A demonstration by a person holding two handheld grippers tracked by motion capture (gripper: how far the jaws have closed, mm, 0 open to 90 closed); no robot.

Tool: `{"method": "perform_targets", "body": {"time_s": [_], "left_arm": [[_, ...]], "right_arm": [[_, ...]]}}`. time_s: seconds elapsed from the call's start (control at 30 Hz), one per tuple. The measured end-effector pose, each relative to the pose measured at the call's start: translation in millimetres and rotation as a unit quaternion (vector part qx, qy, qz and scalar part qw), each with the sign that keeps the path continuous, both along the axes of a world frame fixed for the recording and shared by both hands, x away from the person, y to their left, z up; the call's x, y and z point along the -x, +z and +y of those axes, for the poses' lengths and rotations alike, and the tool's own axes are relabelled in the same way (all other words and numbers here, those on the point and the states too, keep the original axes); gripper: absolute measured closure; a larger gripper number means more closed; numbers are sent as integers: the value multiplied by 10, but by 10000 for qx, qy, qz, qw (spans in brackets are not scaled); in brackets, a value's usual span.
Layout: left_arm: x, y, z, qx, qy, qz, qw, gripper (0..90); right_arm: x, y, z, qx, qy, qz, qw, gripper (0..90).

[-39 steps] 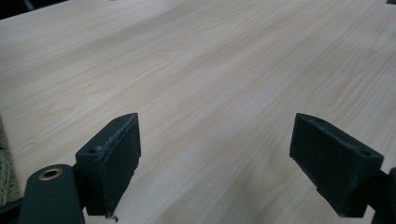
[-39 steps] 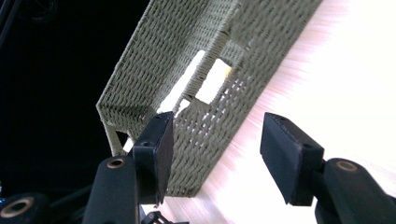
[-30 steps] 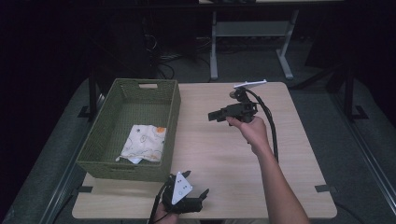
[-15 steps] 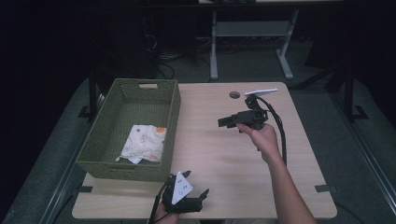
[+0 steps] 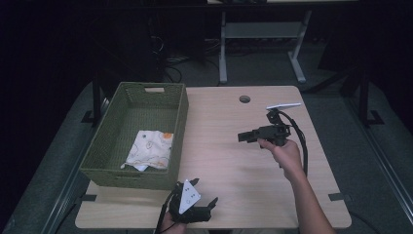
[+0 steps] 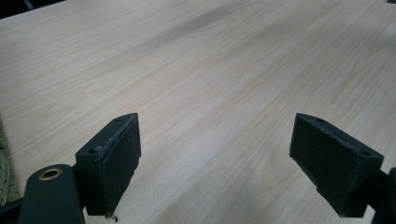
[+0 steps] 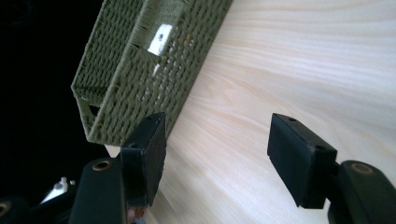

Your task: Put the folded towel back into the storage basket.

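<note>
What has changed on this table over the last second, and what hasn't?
The right gripper has drawn back toward the person and lowered over the table, away from the far edge; its fingers are open and empty. The left gripper stays at the near edge, open. The basket and the cloth in it have not moved.

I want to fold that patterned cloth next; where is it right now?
In the high view the patterned cloth lies inside the green basket at the table's left, toward its near end.
</note>
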State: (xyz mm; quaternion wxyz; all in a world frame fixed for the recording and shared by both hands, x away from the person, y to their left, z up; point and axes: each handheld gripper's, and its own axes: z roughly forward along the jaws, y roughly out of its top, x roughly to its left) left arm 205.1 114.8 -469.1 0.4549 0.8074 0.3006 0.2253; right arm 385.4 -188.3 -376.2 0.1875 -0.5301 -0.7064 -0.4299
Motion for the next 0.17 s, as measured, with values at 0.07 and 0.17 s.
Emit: {"method": "perform_targets", "body": {"time_s": [0.07, 0.17], "left_arm": [[-1, 0, -2, 21, 8, 9, 10000, 167], [-5, 0, 2, 31, 0, 17, 10000, 167]], "right_arm": [[38, -30, -49, -7, -33, 54, 10000, 366], [91, -89, -147, -27, -65, 77, 9999, 359]]}}
